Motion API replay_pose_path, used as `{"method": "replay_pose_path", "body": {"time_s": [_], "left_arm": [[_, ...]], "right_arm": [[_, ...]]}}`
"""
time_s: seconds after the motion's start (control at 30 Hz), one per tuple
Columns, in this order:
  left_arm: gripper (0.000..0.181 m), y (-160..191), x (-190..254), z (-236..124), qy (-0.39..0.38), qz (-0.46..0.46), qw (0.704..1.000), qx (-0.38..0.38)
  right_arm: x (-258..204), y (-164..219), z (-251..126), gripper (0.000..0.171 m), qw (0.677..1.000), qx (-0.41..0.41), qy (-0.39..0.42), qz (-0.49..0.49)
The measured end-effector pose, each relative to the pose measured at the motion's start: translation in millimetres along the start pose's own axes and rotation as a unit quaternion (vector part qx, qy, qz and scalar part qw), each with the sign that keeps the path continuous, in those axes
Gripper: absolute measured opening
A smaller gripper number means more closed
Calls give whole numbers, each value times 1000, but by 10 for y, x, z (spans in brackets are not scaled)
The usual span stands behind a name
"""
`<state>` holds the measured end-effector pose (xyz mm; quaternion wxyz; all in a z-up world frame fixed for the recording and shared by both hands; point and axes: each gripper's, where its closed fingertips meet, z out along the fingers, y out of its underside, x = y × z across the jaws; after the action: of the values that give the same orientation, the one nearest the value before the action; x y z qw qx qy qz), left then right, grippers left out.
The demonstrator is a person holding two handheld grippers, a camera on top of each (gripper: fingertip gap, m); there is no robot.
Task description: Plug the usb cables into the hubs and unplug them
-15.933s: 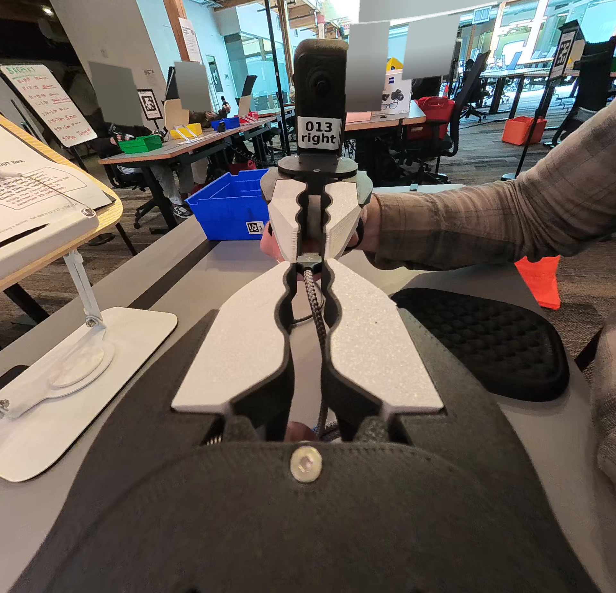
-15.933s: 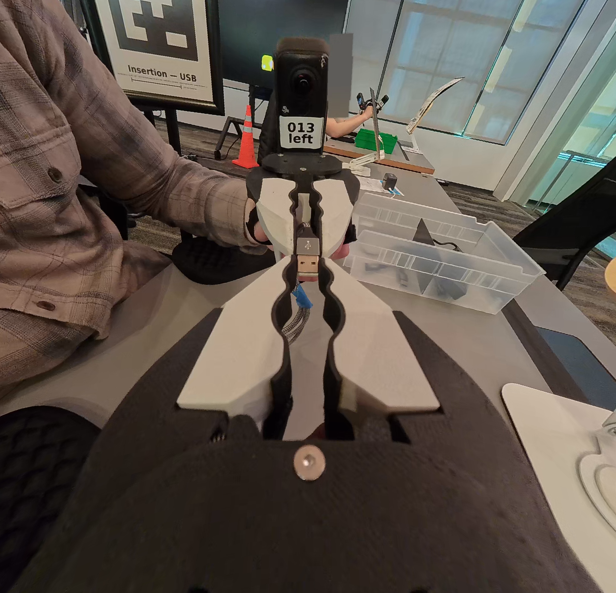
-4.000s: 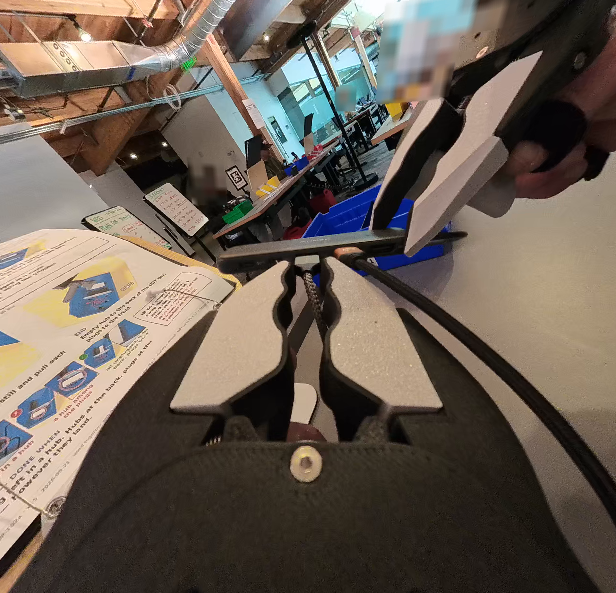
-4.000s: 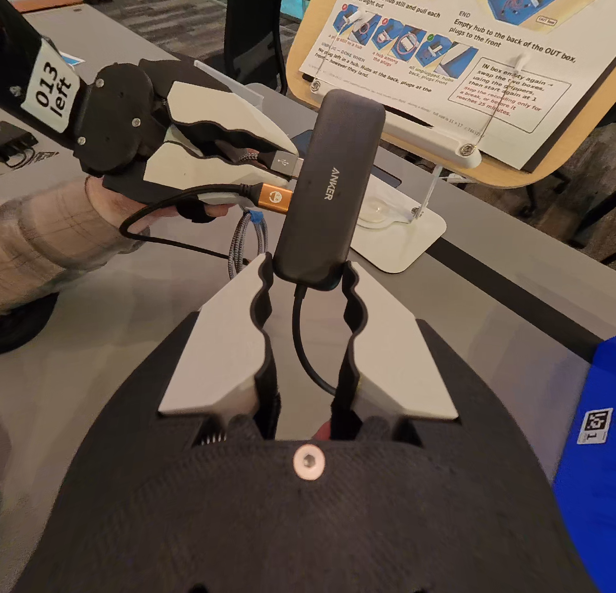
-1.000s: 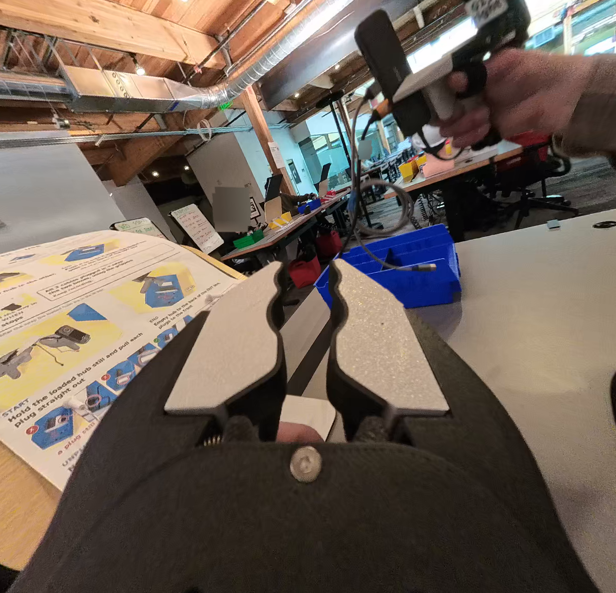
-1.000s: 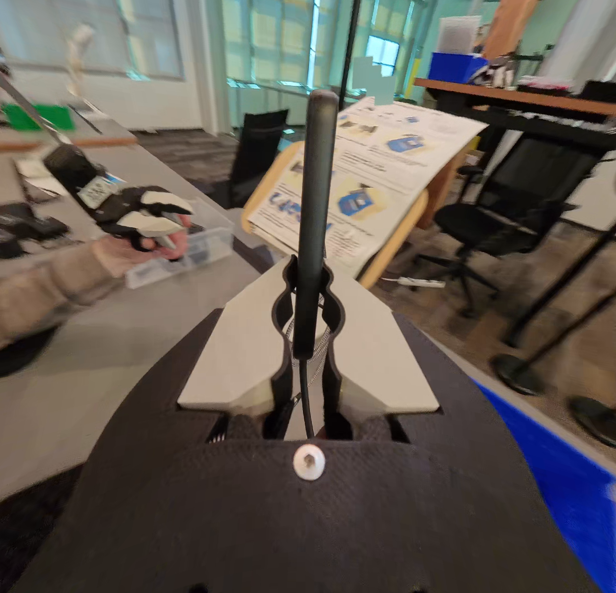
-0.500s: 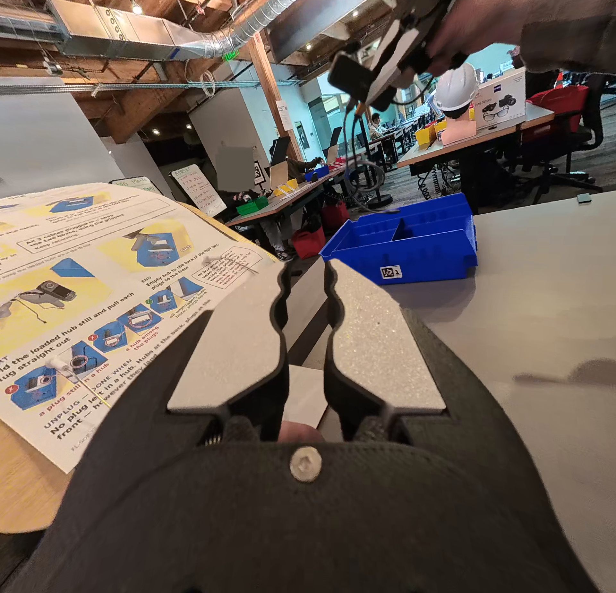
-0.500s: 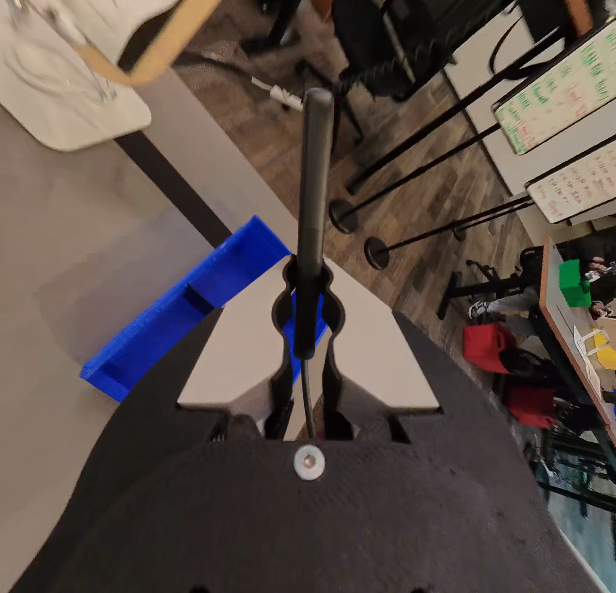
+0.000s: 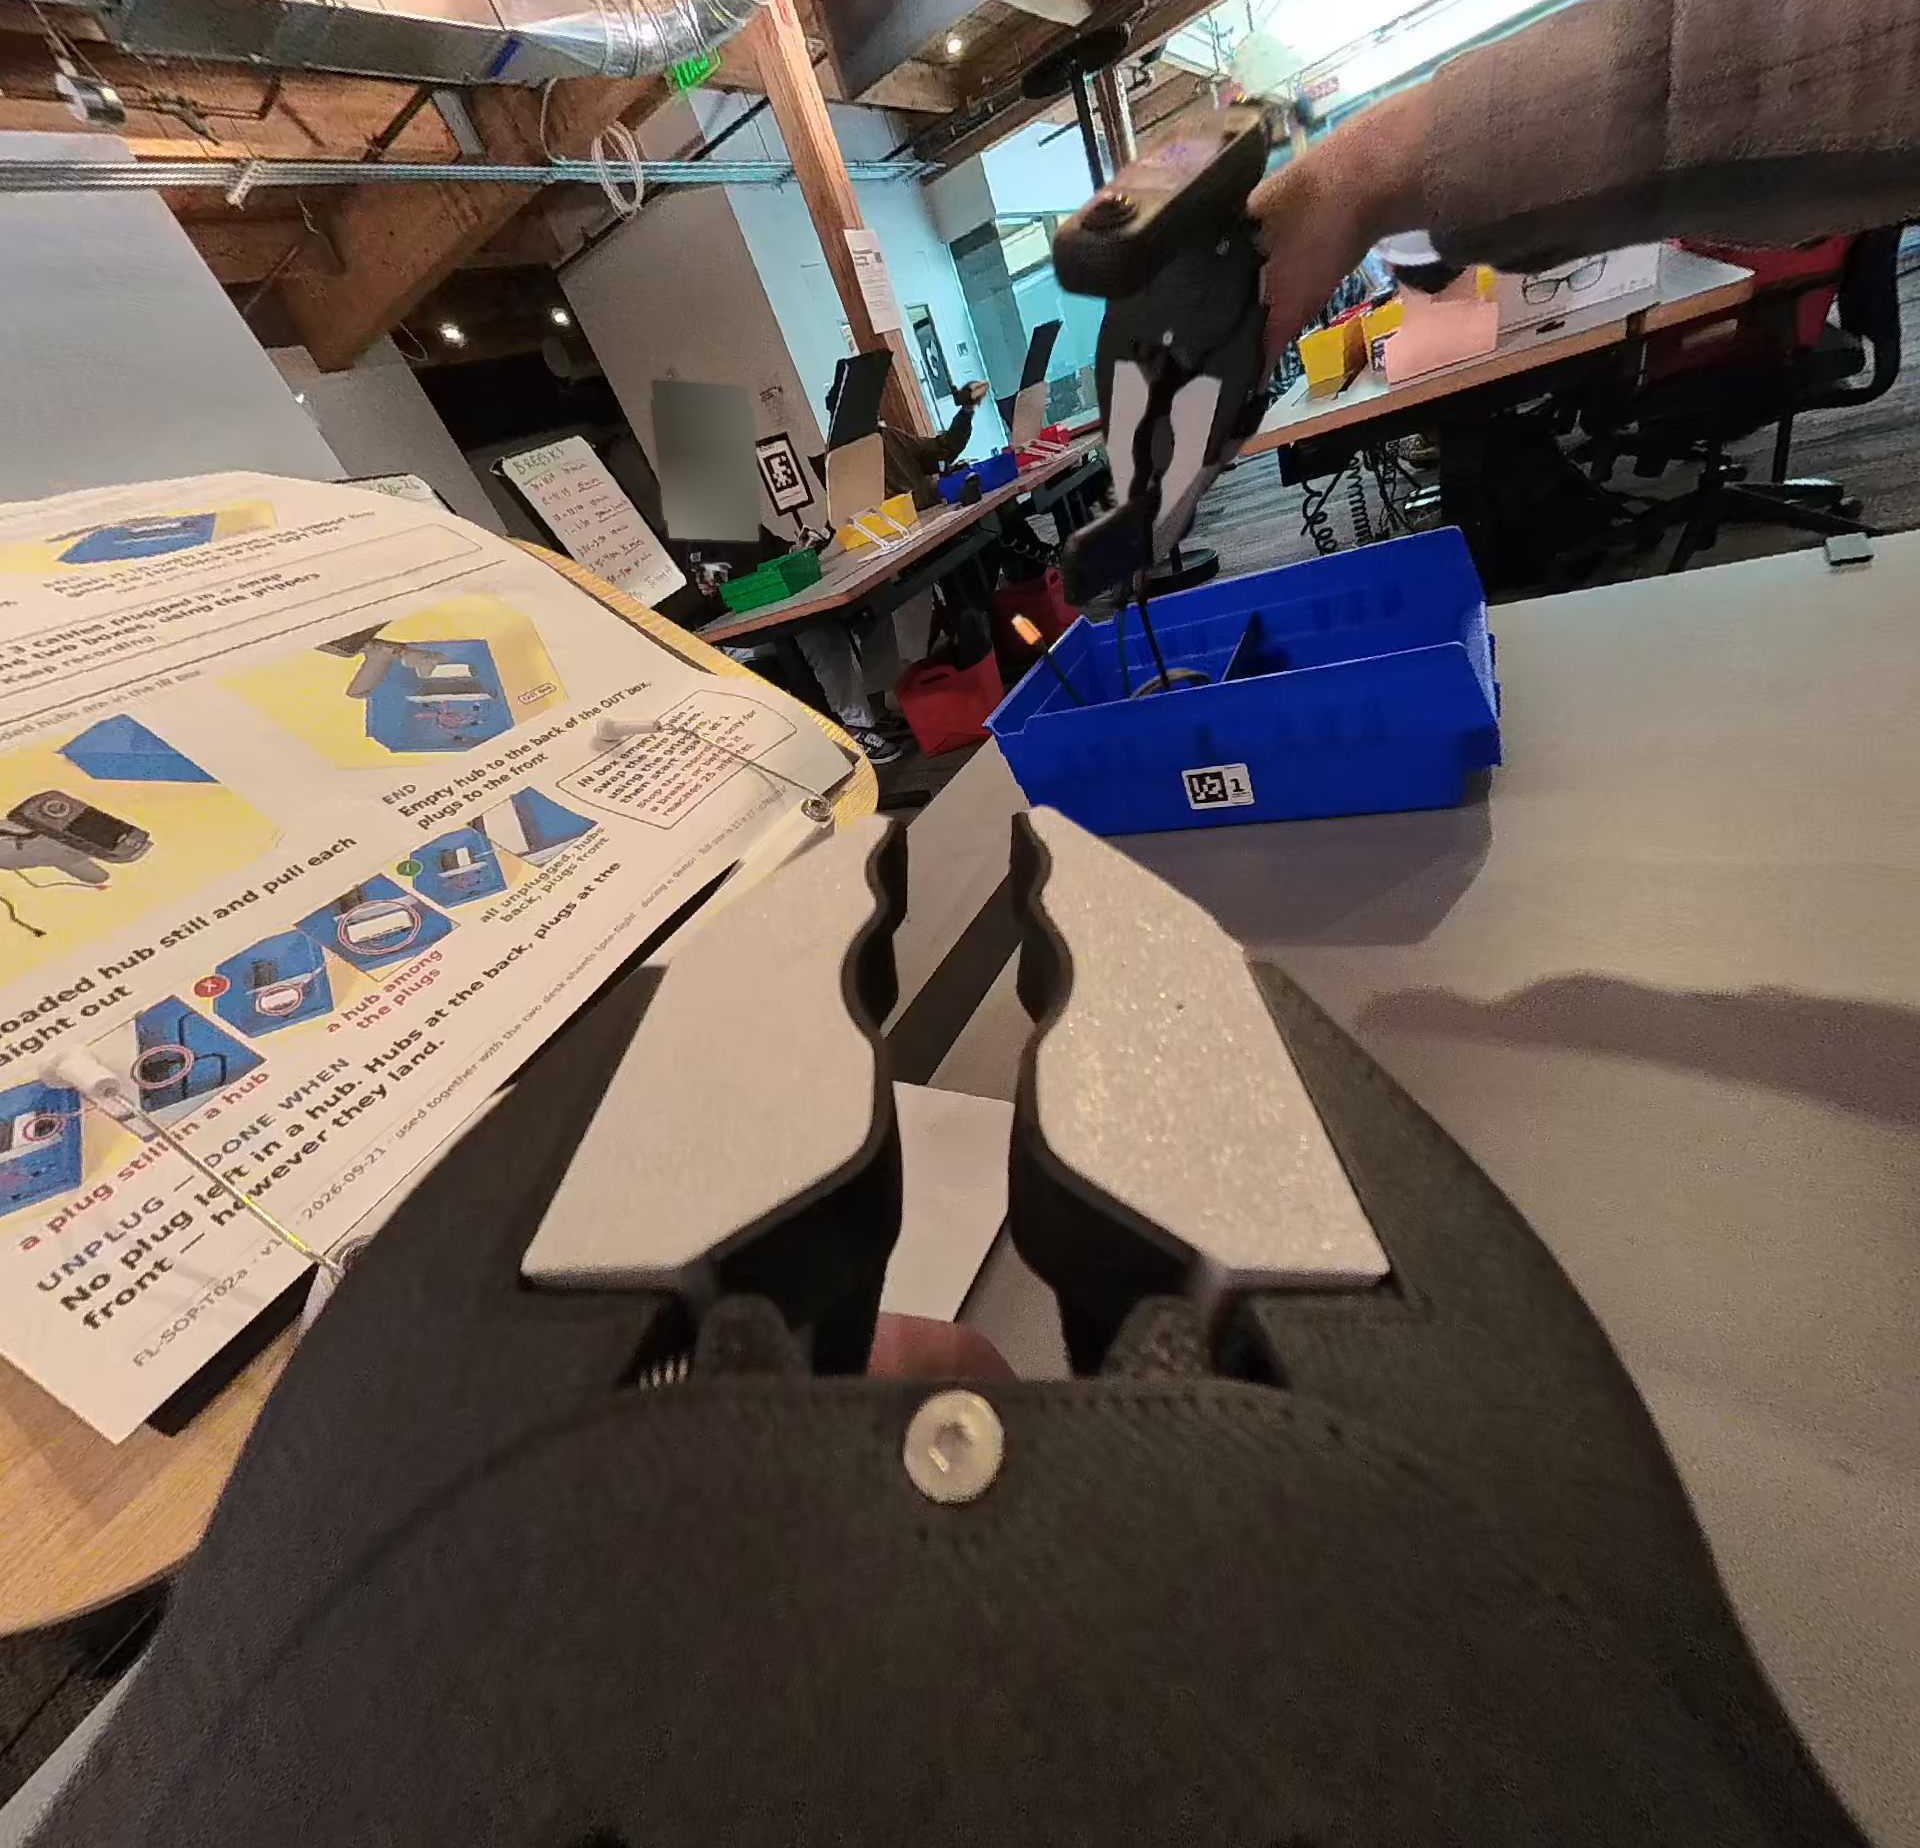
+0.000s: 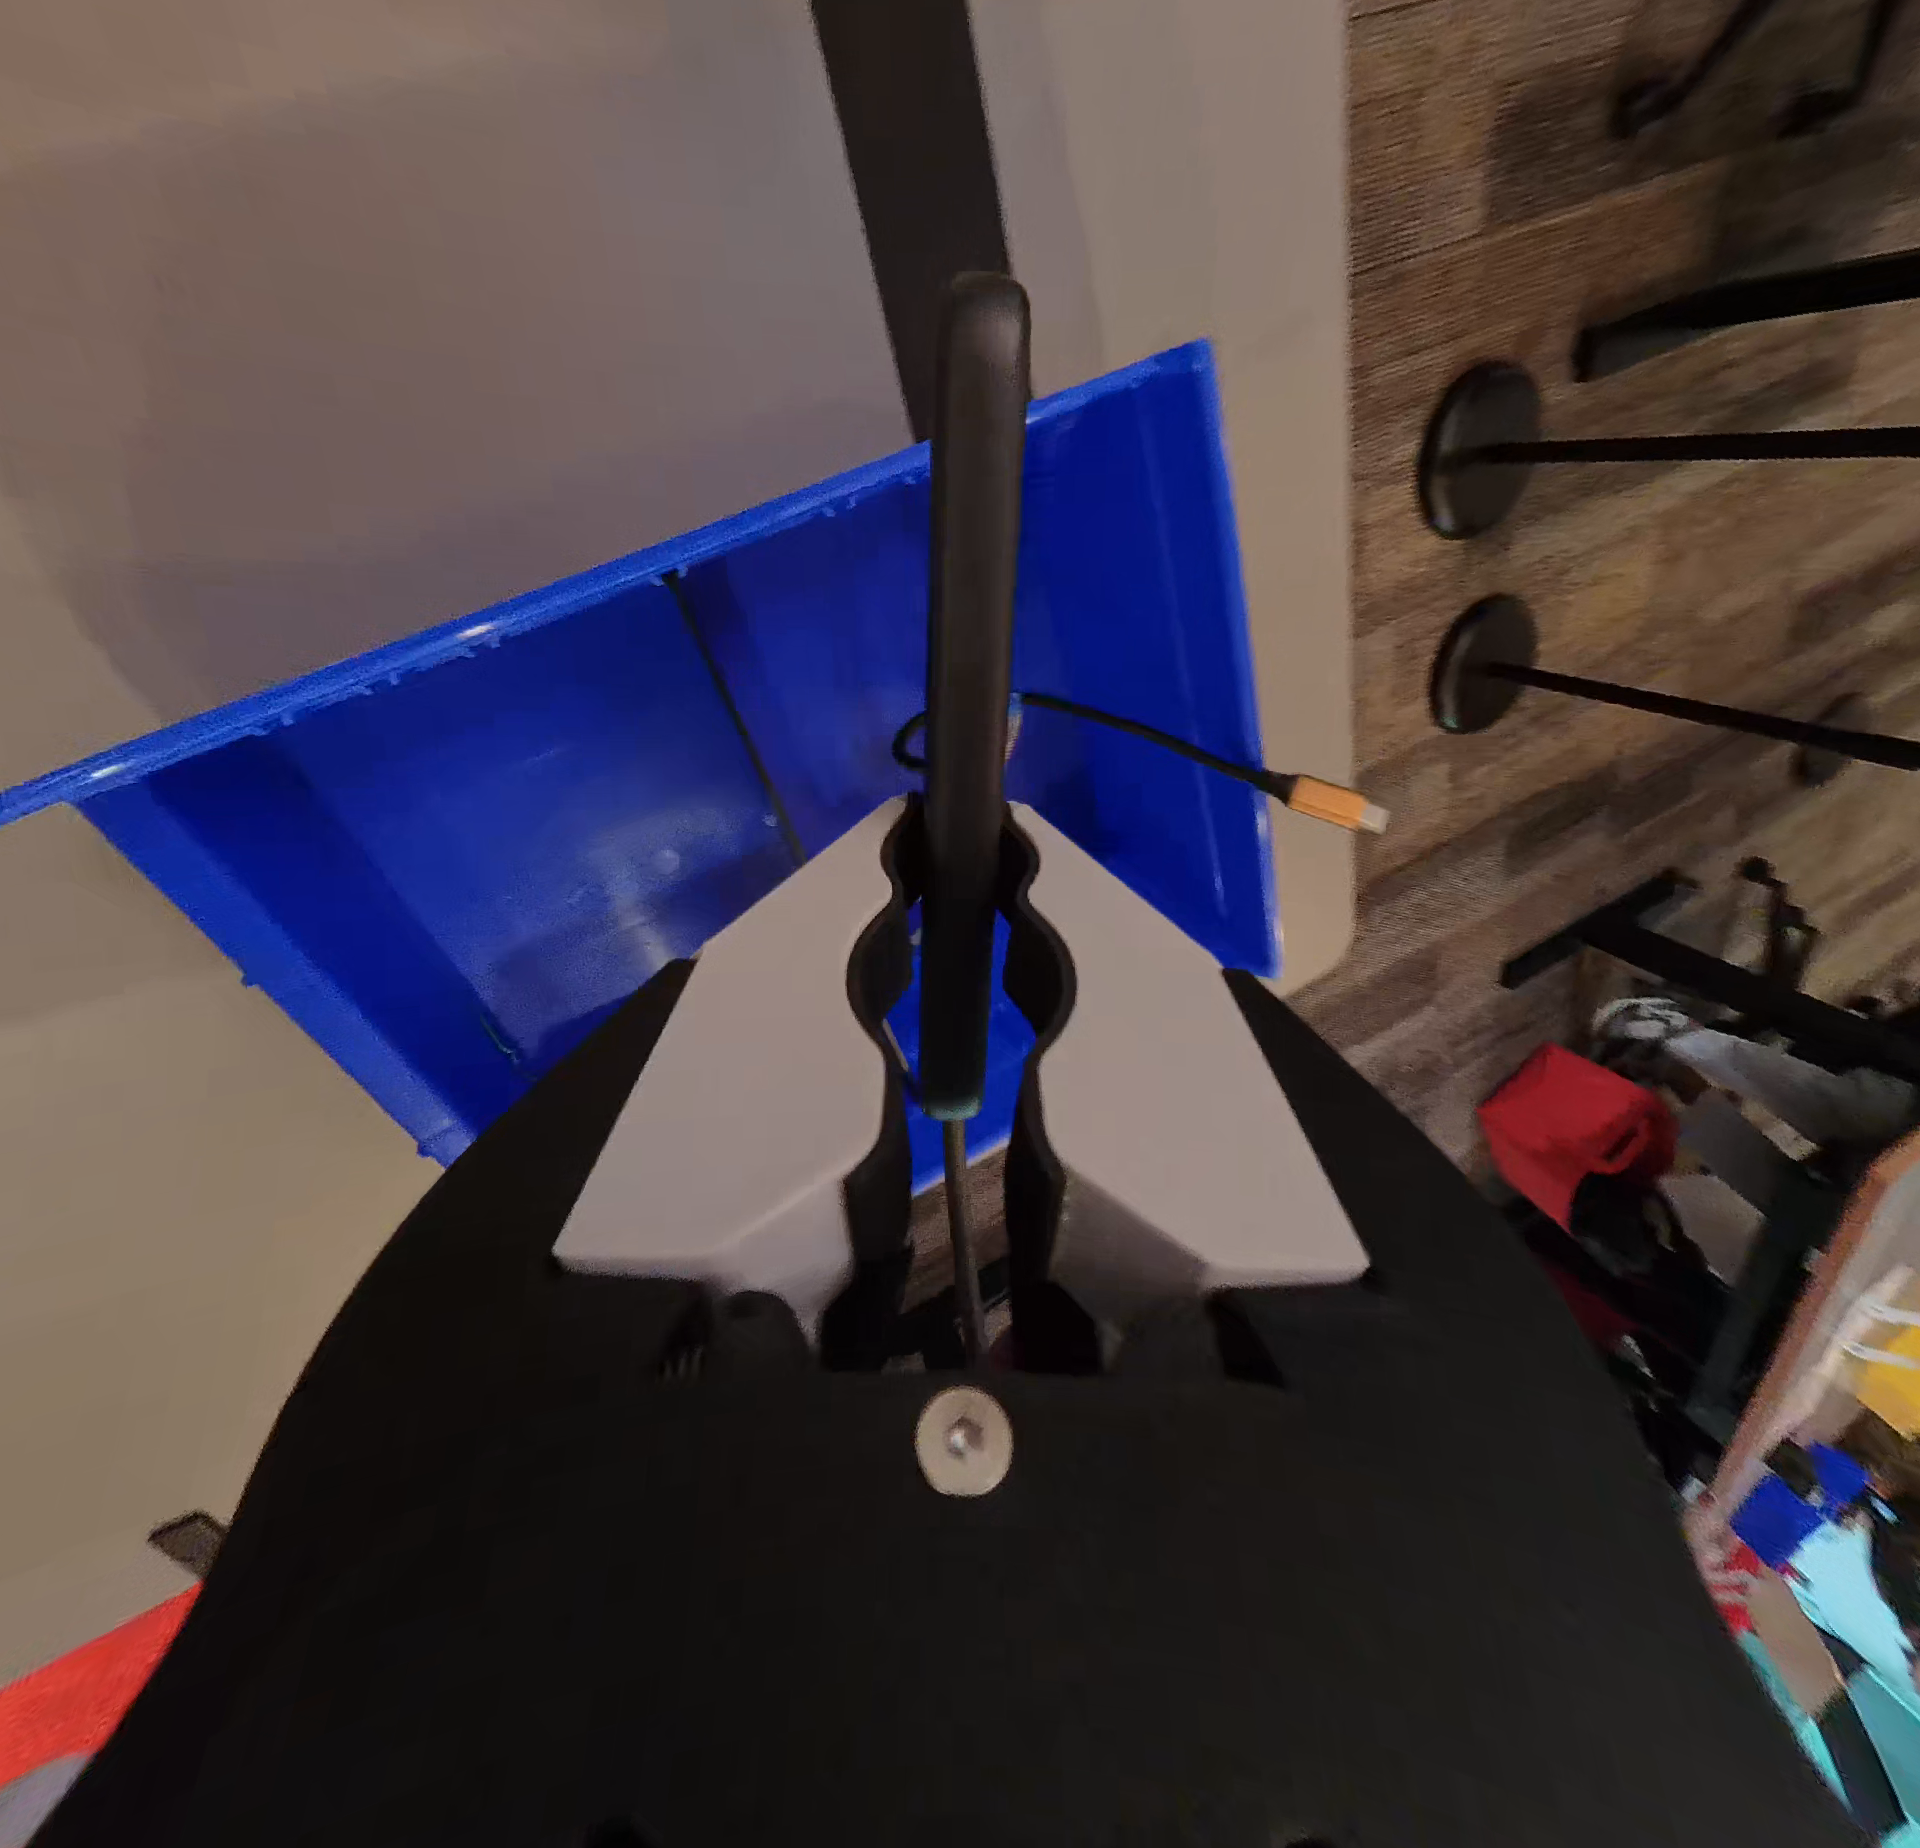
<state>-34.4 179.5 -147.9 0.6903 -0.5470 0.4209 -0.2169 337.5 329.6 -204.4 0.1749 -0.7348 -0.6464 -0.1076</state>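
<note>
Desk (image 9: 1662, 863) surface fills the right half of our left wrist view, grey and flat. At the left of that frame an instruction sheet (image 9: 312, 811) leans on a wooden board. In the upper right middle of the same frame sits the blue bin (image 9: 1299, 738), with a divider inside it and a small square marker on its front wall.

Our left hand-held gripper (image 9: 956, 863) sits low in the centre of its frame, its jaws a narrow gap apart with nothing between them.

Our right hand-held gripper (image 10: 961, 842) hangs over the bin, pointing down, and it clamps the dark hub (image 10: 971, 655) edge-on between its jaws. In the right wrist view the hub stands over the bin's right-hand compartment. From it a thin black cable (image 10: 1143, 738) runs toward the right of the frame, and its orange plug (image 10: 1330, 801) pokes out past the bin's wall.
</note>
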Motion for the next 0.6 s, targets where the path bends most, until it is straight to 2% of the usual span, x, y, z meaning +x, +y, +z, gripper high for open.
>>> {"method": "replay_pose_path", "body": {"time_s": [0.27,0.6], "left_arm": [[18,92,-1,27,4,-10,1000,-8],[18,294,62,105,18,-23,999,-29]], "right_arm": [[-235,71,559,10,990,-27,-141,2],[-219,267,951,10,973,-45,-220,54]]}}
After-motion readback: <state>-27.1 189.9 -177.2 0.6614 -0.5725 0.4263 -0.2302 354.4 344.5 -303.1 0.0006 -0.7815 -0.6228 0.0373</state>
